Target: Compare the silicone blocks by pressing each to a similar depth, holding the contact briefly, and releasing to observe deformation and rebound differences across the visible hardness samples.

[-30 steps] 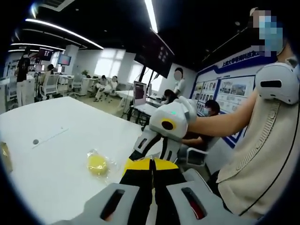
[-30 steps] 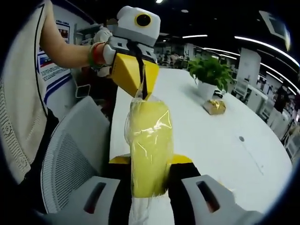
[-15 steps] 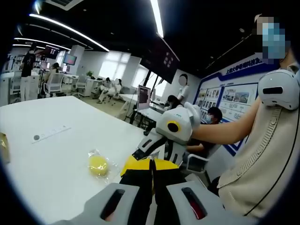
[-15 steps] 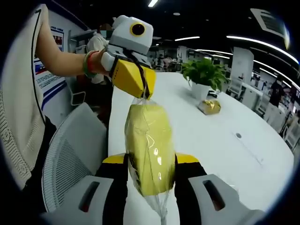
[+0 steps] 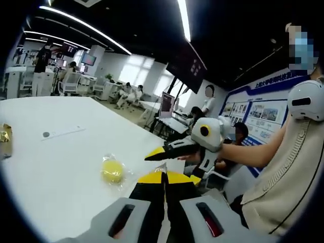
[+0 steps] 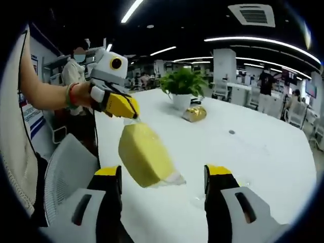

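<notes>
In the right gripper view, the left gripper (image 6: pixel 132 117) sits up at the left, fingers pinched together on the top edge of a clear bag (image 6: pixel 174 177), and from that pinch dangles the big yellow silicone block (image 6: pixel 144 154), tilted, hanging in the air above the white table (image 6: pixel 263 167). Moving right, the right gripper (image 6: pixel 163 178) has its jaws spread wide apart, one on each side of the block and neither touching it. Further back on the table stand a potted plant (image 6: pixel 183 87) and a gold-wrapped item (image 6: pixel 194 113).

Over in the left gripper view, a small round yellow block (image 5: pixel 112 170) lies in its own wrapper on the table, just left of the left gripper's closed jaws; the right gripper comes in from the right, jaws parted.
</notes>
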`<state>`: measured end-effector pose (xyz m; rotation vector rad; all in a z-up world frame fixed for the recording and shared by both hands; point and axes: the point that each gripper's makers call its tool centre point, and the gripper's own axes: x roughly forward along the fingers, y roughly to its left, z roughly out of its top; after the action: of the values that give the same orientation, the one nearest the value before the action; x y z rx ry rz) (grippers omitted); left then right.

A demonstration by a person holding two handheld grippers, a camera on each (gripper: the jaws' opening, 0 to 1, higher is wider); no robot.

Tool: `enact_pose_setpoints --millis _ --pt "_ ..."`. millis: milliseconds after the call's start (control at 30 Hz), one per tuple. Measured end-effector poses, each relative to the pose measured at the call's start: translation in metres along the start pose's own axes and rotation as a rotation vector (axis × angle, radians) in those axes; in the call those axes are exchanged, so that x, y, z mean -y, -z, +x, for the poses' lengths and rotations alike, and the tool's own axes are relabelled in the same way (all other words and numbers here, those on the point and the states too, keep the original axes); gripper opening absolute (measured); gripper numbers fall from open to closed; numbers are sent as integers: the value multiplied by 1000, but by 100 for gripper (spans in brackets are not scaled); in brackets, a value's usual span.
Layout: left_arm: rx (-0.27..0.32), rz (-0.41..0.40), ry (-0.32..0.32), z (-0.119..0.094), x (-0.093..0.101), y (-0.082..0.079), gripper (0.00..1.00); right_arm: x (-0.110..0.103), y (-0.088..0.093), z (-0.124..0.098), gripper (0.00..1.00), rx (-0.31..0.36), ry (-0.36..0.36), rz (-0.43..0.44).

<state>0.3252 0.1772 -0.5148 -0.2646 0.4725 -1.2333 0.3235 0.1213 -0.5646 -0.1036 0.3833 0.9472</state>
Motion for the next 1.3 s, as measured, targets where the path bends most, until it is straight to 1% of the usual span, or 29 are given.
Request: enact_pose_setpoints --millis 67,100,167,200,233,267,333,400,433,500,567,600,633,700,733,800,833,867,900,933,1067,1100,1200,1233,1300 --pt "-2 -10 -10 1 -5 3 0 2 -2 -10 65 41 30 33" --pt "1 -16 -21 2 -9 4 0 3 -1 -14 64 54 45 47" --pt "4 -30 -33 4 -17 7 0 8 -1 -25 58 88 96 54" --pt "9 -33 -50 5 -22 8 0 10 -2 -29 55 112 118 68" --pt "6 -43 -69 7 -30 10 0 11 -3 -34 54 142 136 109" --pt "9 -47 -80 8 -35 12 0 12 -4 -38 55 162 149 133" --pt "14 -70 -100 11 -45 16 0 13 -5 -44 60 198 174 170" --pt "21 -94 -112 16 -55 19 0 13 2 -50 61 196 187 170" --pt "23 -105 -132 18 -62 21 0 12 6 -53 58 196 194 175" --pt "18 -114 -152 20 -72 25 0 11 14 -59 56 184 202 187" --pt "27 -132 -160 22 -80 27 0 11 23 -64 57 169 215 200" --pt "33 -150 -154 24 -83 28 0 12 27 -66 58 159 230 201" --pt "38 -153 -160 25 -86 28 0 16 31 -70 59 155 259 197" --pt "36 -184 -157 28 -93 32 0 20 33 -75 61 159 279 199" --pt "33 -183 -166 29 -99 34 0 22 33 -78 60 165 286 216" --pt "23 -194 -166 31 -105 38 0 26 35 -82 60 156 302 225" --pt "6 -155 -182 29 -112 39 0 27 35 -83 60 153 305 224" --pt "33 -165 -170 27 -115 33 0 29 36 -84 60 147 308 222" --pt "37 -179 -178 25 -121 31 0 30 37 -86 59 140 311 223" --pt "40 -191 -200 23 -131 30 0 32 38 -89 59 134 318 229" --pt "54 -208 -262 16 -157 29 0 38 42 -97 59 120 341 228" --pt "56 -214 -266 16 -162 30 0 39 44 -98 59 112 344 227" --pt "71 -230 -283 14 -176 33 0 42 54 -100 59 82 341 247" --pt "67 -245 -301 13 -185 36 0 42 60 -102 59 70 343 254" --pt "61 -245 -335 12 -199 43 0 41 69 -104 58 29 344 260"
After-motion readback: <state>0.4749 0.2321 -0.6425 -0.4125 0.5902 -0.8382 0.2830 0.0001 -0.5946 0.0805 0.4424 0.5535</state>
